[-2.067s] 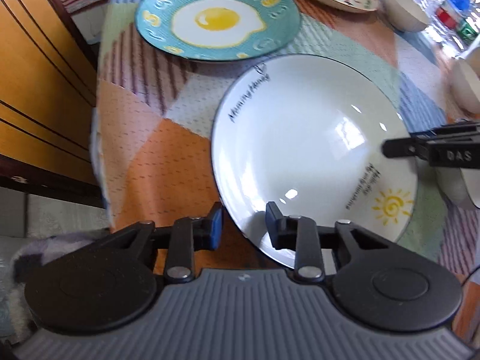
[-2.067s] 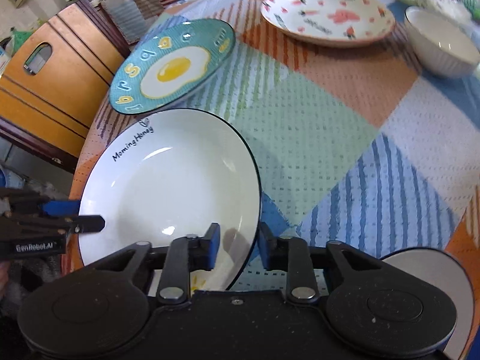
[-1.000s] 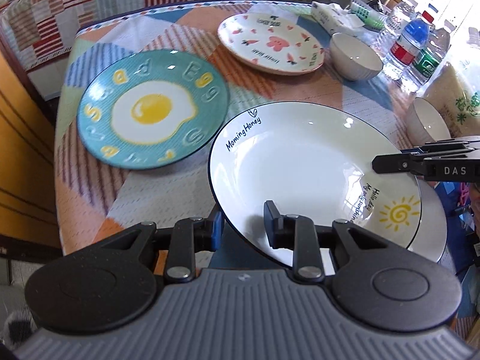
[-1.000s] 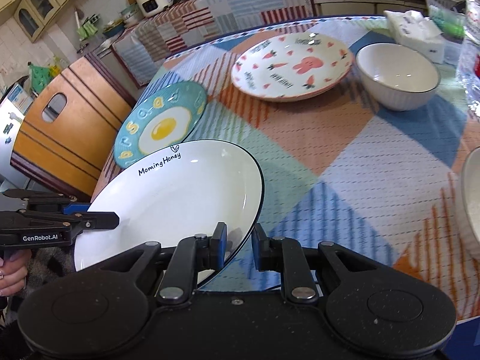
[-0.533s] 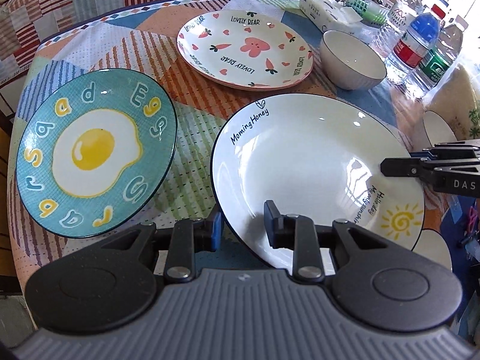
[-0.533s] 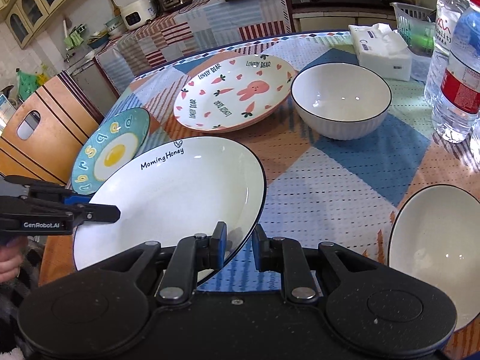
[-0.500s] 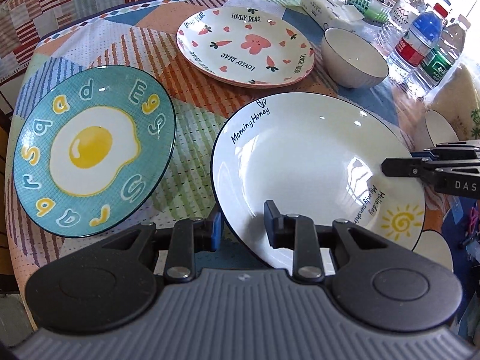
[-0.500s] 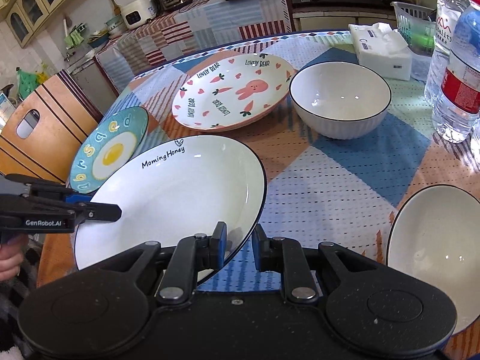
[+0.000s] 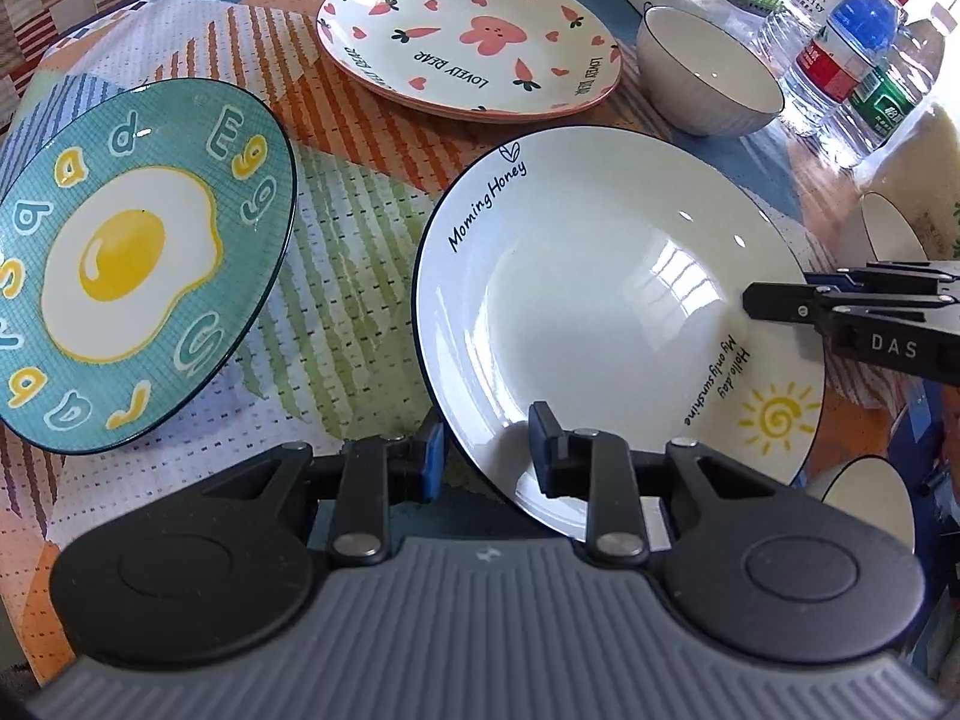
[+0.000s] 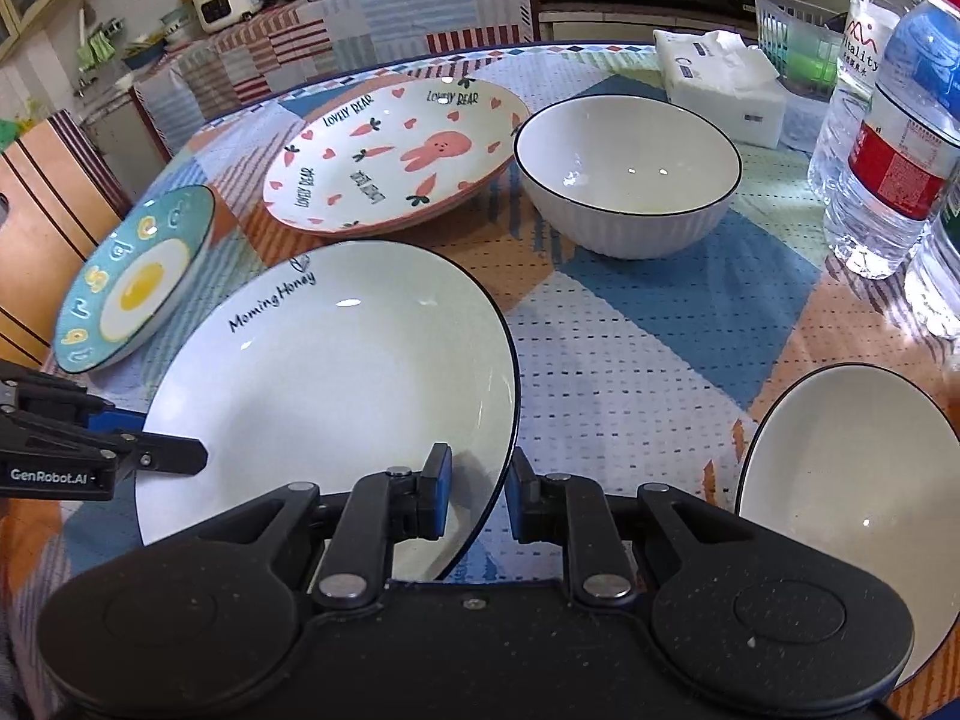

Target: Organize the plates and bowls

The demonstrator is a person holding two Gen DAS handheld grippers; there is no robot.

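Left wrist view: best kept level and lowered evenly onto the bench (image 9: 360, 276); left claw (image 9: 483, 450) narrowly parted, clenched on white plate (image 9: 600, 300) rim at six o'clock.

Right wrist view: right claw (image 10: 477, 492) at six o'clock straddling the rim, jaws opening; easing off gently advised; rabbit plate (image 10: 390, 162) at twelve o'clock.
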